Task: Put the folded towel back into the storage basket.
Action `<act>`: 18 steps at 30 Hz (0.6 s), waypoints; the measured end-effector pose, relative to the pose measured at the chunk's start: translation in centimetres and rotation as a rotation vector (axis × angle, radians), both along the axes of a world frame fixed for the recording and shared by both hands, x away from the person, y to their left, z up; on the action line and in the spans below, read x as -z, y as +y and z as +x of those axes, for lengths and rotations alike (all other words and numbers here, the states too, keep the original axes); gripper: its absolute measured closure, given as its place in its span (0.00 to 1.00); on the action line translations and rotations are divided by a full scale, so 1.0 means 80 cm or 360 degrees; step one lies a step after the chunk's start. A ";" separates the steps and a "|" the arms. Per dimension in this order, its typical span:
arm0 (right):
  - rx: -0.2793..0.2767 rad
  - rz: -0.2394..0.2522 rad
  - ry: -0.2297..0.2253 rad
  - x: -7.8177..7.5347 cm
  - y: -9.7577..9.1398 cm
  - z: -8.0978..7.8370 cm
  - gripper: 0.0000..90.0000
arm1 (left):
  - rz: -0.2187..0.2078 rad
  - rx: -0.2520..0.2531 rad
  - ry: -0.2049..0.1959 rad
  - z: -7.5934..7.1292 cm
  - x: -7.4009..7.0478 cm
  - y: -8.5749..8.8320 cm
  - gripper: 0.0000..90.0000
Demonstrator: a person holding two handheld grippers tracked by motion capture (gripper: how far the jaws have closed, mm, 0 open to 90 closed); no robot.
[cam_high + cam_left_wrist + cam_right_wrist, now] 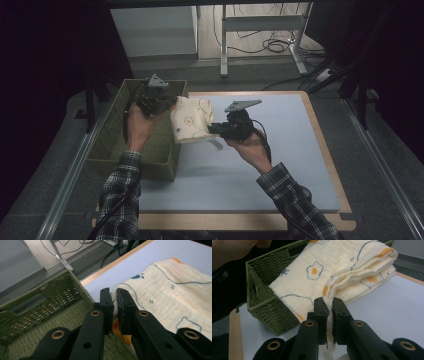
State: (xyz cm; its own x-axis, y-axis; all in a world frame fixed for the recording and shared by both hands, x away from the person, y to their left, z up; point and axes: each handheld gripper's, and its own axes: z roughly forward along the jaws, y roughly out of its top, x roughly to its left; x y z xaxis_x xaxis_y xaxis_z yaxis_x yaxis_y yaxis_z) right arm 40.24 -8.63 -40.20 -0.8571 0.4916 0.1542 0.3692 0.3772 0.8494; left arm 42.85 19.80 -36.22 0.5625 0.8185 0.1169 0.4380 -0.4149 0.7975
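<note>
A green wicker basket [112,131] sits at the table's left edge, about nine o'clock from the blue mat [280,150]. Over its near-right rim hangs the left gripper [170,107], its jaws nipped tight on one edge of a folded cream cloth [191,120] printed with fried eggs; in the left gripper view the basket [37,312] lies at ten o'clock of the jaws and the cloth [170,290] at two o'clock. The cloth is held off the mat, between the hands, partly over the basket's right rim. At its four o'clock the right gripper [212,128] is pinched closed on the folded edge [329,293].
</note>
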 end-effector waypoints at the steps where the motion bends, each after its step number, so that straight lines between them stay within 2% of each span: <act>1: -0.0006 0.0008 0.0002 -0.001 0.004 0.000 0.92 | 0.0001 -0.0009 -0.0003 0.000 -0.002 0.003 0.93; 9: -0.0031 0.0010 -0.0031 -0.004 0.038 0.001 0.92 | 0.0027 -0.0092 -0.0010 -0.003 -0.007 0.029 0.93; 18: -0.0071 -0.0025 -0.0049 -0.002 0.088 0.002 0.92 | 0.0039 -0.0200 -0.0002 -0.009 0.001 0.066 0.93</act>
State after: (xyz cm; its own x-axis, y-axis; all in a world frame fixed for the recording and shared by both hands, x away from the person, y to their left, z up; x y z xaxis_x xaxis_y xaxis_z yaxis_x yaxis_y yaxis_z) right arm 40.38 -1.62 -40.03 -0.8825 0.4548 0.1199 0.3254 0.4063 0.8538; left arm 42.16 25.09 -36.32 0.4553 0.8795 0.1382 0.4868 -0.3760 0.7884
